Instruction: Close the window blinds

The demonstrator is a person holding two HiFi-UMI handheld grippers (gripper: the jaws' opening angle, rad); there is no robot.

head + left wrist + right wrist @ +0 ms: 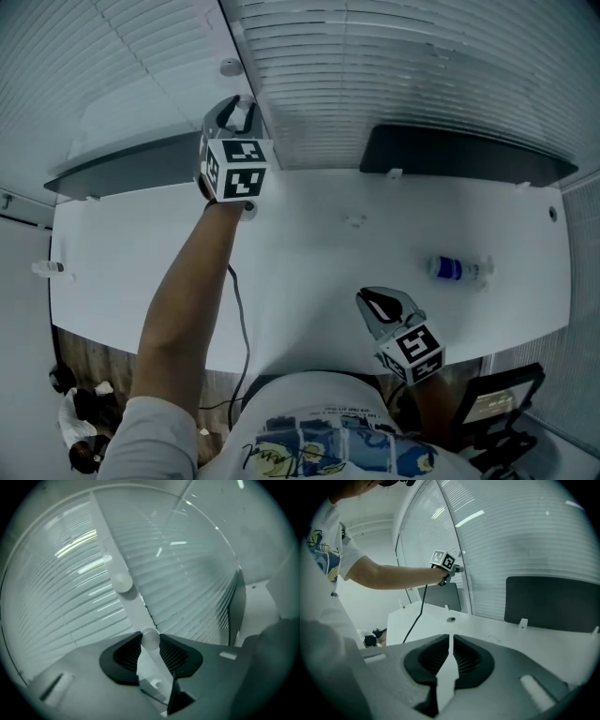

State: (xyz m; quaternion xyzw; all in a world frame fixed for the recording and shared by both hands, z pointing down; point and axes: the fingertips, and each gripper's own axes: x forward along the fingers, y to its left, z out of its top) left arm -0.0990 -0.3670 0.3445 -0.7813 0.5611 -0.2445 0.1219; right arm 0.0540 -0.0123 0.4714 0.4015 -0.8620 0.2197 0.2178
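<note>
White slatted blinds (394, 66) cover the window behind the white table (309, 300), with a second blind (84, 56) left of the white post (246, 56). My left gripper (234, 117) is raised to that post. In the left gripper view its jaws (150, 641) hold a small white round knob (150, 638), with both pads touching it; whether a cord or a wand carries it I cannot tell. A second round knob (123, 582) sits higher on the post (112, 550). My right gripper (380, 305) hangs low near the table's front edge, shut with nothing in it (450, 644).
A plastic bottle (457, 269) with a blue label lies on the table's right side. Two dark panels (459, 155) (122, 164) stand along the table's back edge. A cable (239, 309) hangs from my left arm. A black chair (497, 403) stands at the lower right.
</note>
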